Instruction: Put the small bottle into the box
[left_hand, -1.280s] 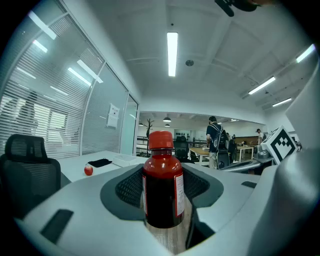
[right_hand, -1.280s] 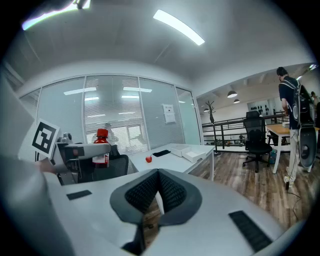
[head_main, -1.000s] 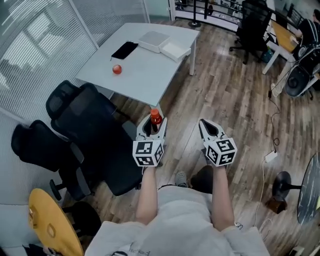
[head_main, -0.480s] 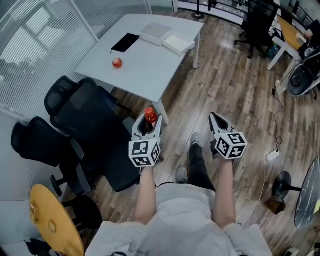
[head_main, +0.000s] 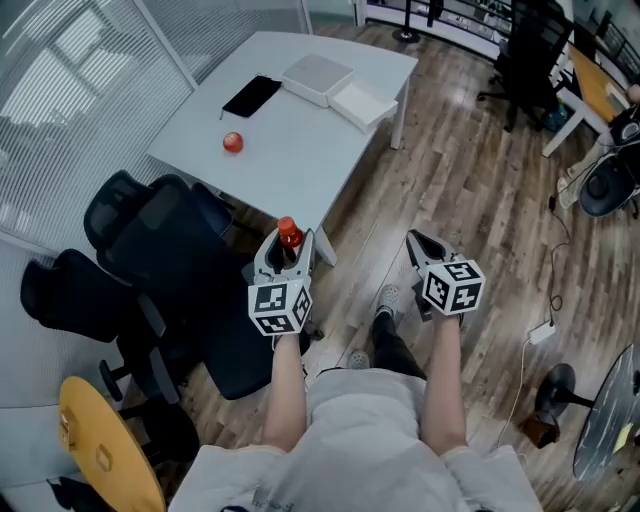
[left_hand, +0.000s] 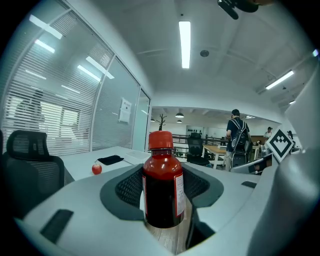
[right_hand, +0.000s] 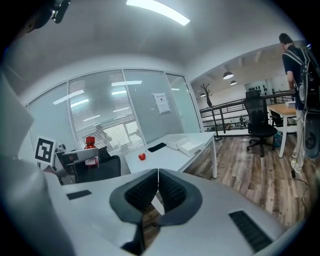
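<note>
The left hand-held gripper (head_main: 284, 250) grasps the small red-capped bottle (left_hand: 162, 186) upright between its jaws. The right hand-held gripper (head_main: 420, 248) is clenched, empty. The white box (head_main: 316, 78) lies on the table (head_main: 300, 160), well ahead of both.

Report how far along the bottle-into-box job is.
Done: the small bottle is picked up, gripped upright in the left claw. In hand: it is held near the corner of the table, not over it. Left: reach the white box at the table's far end and put the bottle in. The right claw is shut and empty.
</note>
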